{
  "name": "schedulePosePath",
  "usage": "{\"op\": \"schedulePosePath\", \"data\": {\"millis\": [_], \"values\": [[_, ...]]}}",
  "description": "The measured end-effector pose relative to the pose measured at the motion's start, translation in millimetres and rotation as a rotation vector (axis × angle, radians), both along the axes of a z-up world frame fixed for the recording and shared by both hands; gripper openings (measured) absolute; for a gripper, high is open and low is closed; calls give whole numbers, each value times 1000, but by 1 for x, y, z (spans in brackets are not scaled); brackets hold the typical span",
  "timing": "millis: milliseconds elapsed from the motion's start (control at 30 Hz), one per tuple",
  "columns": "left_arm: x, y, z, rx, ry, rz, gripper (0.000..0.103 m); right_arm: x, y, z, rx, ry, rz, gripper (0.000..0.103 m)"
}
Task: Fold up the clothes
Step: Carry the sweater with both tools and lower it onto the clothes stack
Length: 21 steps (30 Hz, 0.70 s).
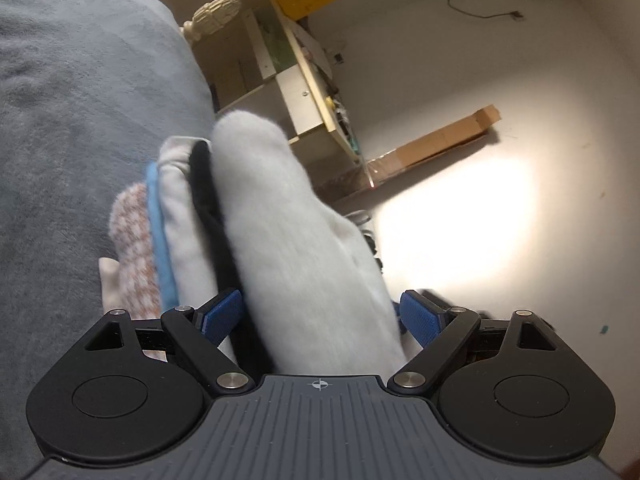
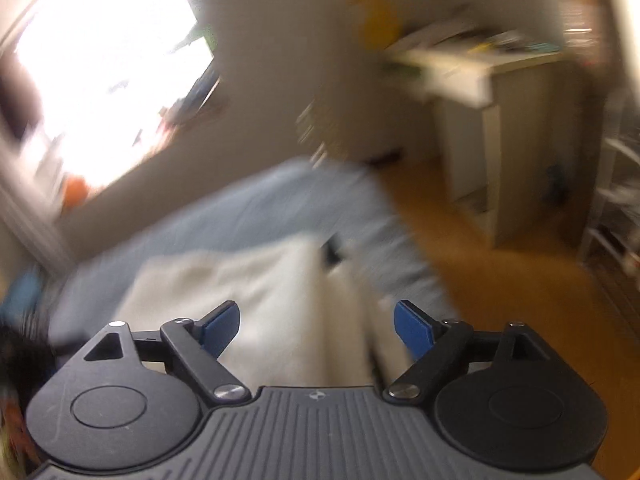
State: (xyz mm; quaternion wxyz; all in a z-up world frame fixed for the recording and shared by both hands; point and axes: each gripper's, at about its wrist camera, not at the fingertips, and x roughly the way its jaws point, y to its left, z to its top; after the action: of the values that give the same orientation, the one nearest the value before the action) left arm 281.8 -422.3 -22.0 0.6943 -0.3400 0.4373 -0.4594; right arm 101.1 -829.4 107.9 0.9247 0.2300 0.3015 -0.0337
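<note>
Your left gripper (image 1: 318, 314) stood with its jaws wide apart, straddling the near end of a pale grey, fleecy folded garment (image 1: 280, 216). The blue pads did not clearly press on it, so I logged no grip. That garment topped a stack of folded clothes (image 1: 176, 224) on the grey-blue blanket of the bed (image 1: 72, 92), near the bed's edge toward the floor. Below it showed a black layer (image 1: 206, 184), a white layer, a light blue edge (image 1: 158, 216) and an orange-and-white patterned piece (image 1: 134, 240).

Your right gripper (image 2: 316, 330) also had its jaws spread wide and held nothing. The view was heavily blurred. A cream-white cloth (image 2: 224, 280) lay under it on the same bed, with a fold line running toward the jaws.

Judgement: the step in hand looked like settling the top garment on the stack.

- Keep both jaws clear of the lower layers, or the stack drags.
- Square the top piece to the stack's edges before letting go.
- The stack sat close to the bed's edge, so any push toward the floor risked tipping it.
</note>
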Motion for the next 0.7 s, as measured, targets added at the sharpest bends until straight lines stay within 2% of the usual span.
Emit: {"op": "schedulePosePath", "data": {"millis": [67, 200, 300, 367, 433, 500, 533, 567, 633, 700], "values": [[5, -4, 4, 25, -16, -5, 86, -34, -3, 8, 73, -91, -88, 87], [10, -3, 8, 67, -48, 1, 86, -111, 27, -4, 260, -262, -123, 88], [17, -6, 5, 107, -57, 15, 85, -143, 55, -47, 427, -236, -147, 88], [21, -8, 2, 110, -53, 10, 83, -145, 71, -88, 571, -163, -146, 88], [23, -9, 2, 111, -62, 11, 80, -138, 87, -123, 666, -91, -153, 88], [25, -11, 4, 125, -82, 18, 72, -130, 95, -143, 726, -81, -160, 86], [26, -12, 5, 138, -93, 23, 65, -126, 99, -153, 756, -76, -163, 85], [28, -13, 5, 148, -101, 28, 60, -123, 101, -160, 777, -80, -167, 80], [30, -15, 4, 156, -115, 34, 51, -121, 102, -160, 783, -114, -177, 75], [32, -17, 5, 165, -140, 38, 45, -116, 104, -152, 755, -126, -179, 65]]}}
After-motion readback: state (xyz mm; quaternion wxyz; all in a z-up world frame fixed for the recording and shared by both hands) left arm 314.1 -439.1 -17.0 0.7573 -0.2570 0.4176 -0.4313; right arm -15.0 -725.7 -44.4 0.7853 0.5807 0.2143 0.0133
